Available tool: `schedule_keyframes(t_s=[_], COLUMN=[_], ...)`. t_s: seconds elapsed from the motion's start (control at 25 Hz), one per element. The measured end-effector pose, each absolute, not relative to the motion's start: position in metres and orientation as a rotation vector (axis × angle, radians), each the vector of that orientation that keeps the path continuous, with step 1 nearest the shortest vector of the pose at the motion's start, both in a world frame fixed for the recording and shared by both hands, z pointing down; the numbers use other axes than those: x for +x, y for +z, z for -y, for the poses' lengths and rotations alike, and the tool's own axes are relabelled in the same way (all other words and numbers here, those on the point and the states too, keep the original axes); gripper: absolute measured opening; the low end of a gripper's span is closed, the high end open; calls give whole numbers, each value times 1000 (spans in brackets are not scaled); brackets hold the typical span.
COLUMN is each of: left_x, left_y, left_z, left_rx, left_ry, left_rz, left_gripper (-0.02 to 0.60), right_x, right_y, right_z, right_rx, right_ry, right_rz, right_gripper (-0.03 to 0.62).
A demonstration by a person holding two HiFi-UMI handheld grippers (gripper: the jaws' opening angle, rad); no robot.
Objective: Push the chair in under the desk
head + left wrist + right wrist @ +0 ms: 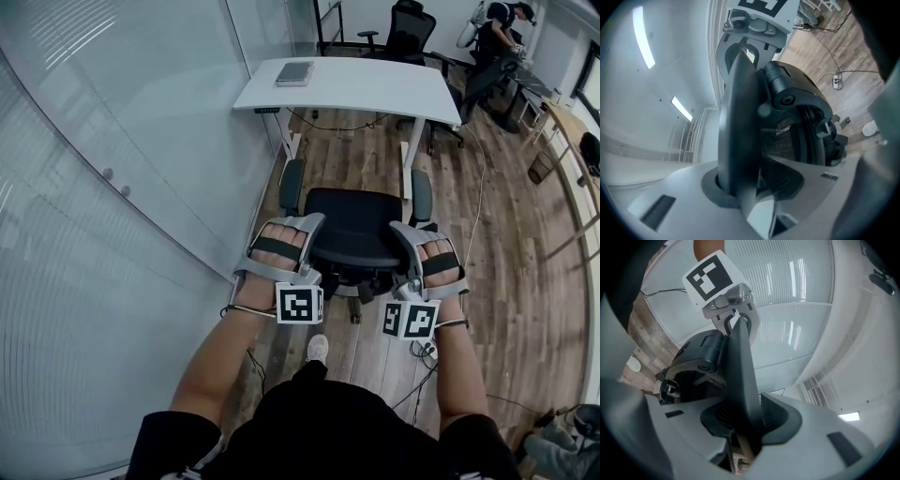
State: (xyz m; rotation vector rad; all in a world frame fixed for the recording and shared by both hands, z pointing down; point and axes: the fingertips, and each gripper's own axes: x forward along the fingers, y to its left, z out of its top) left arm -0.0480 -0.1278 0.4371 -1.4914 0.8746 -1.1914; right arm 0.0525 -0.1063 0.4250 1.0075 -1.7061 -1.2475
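A black office chair (354, 225) stands on the wood floor just in front of a white desk (375, 94), its seat mostly outside the desk's front edge. My left gripper (312, 228) is shut on the left side of the chair's backrest. My right gripper (399, 232) is shut on the right side. In the left gripper view the dark backrest edge (738, 131) runs up between the jaws of the left gripper (750, 187), with the right gripper (754, 23) across the top. In the right gripper view the backrest edge (743, 376) sits clamped in the right gripper (750, 420).
A curved frosted glass wall (112, 187) runs close along the left. A closed notebook (294, 73) lies on the desk. White desk legs (410, 155) flank the gap. Cables and a power strip (427, 349) lie on the floor. Another chair (408, 33) and a person (497, 33) are behind.
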Motion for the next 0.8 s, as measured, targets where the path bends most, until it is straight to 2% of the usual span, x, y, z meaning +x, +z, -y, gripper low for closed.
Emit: schedule_keyframes(t_s=[0.8], left_x=[-49], left_y=[443], left_z=[206], left_rx=[-1535], left_ry=[-1239], left_rz=[-812], left_gripper=[138], right_x=[53], right_y=[419], right_z=[188], right_rx=[1014], right_ry=[-1190], right_rz=[1747], right_gripper=[135])
